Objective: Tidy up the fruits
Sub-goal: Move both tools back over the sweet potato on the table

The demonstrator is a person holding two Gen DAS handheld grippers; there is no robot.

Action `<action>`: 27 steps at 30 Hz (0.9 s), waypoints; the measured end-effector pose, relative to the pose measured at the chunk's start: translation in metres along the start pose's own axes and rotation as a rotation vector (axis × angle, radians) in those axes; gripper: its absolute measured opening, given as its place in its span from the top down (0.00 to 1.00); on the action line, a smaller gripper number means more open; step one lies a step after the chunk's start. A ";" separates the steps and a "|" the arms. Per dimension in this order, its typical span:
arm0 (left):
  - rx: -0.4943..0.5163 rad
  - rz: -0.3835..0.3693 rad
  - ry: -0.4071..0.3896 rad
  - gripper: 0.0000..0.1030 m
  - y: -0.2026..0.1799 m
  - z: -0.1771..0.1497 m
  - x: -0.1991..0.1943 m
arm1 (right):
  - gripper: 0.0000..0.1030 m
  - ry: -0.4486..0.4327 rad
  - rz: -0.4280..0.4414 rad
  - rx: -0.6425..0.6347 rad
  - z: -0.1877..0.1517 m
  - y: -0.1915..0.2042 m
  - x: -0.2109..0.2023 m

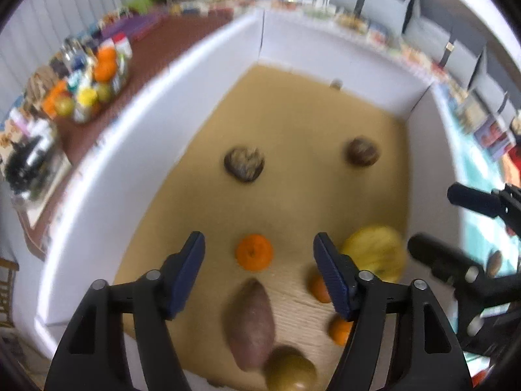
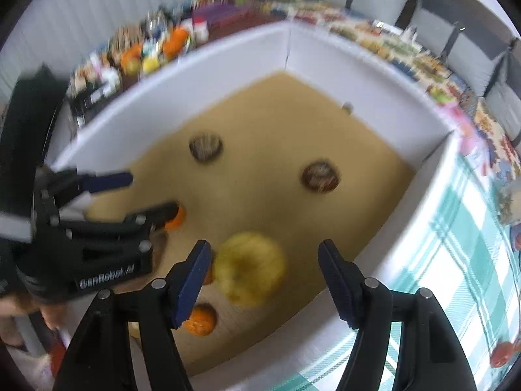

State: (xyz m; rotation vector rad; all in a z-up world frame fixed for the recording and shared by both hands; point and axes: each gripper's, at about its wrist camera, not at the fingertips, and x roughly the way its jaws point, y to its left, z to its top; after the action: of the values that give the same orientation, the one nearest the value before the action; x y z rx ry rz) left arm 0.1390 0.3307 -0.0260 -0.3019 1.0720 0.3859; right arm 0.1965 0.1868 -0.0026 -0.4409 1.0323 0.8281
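Note:
My left gripper (image 1: 259, 254) is open above an orange mandarin (image 1: 254, 252) on the tan floor of a white-walled box (image 1: 136, 163). Below it lie a purple sweet potato (image 1: 250, 324) and a green-brown round fruit (image 1: 289, 369). Two more mandarins (image 1: 320, 290) (image 1: 340, 330) sit behind the right finger. My right gripper (image 2: 263, 260) is open above a yellow lumpy fruit (image 2: 249, 268), also in the left wrist view (image 1: 374, 255). Two dark brown round fruits (image 1: 244, 164) (image 1: 362, 151) lie farther in. The left gripper shows in the right wrist view (image 2: 143, 194).
A small pale object (image 1: 336, 83) sits by the far wall. Outside the box, a brown table holds packaged goods and fruit (image 1: 97, 75) at left. A teal checked cloth (image 2: 472, 244) lies at right. Grey chairs (image 2: 429, 26) stand behind.

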 end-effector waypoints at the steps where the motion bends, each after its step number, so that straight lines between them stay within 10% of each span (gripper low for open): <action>1: 0.002 -0.002 -0.044 0.23 -0.005 -0.003 -0.015 | 0.23 -0.035 -0.001 0.012 -0.003 -0.004 -0.013; 7: 0.075 -0.029 -0.223 0.22 -0.051 -0.026 -0.077 | 0.11 -0.209 -0.049 0.106 -0.060 -0.044 -0.085; 13: 0.162 -0.066 -0.307 0.22 -0.099 -0.047 -0.113 | 0.11 -0.201 -0.163 0.219 -0.160 -0.097 -0.111; 27: 0.332 -0.224 -0.279 0.17 -0.214 -0.118 -0.129 | 0.11 -0.169 -0.425 0.530 -0.360 -0.204 -0.139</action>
State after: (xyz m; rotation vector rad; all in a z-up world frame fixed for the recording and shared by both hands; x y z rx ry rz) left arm 0.0873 0.0692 0.0472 -0.0669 0.8012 0.0430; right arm 0.1123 -0.2379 -0.0575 -0.1222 0.9133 0.1910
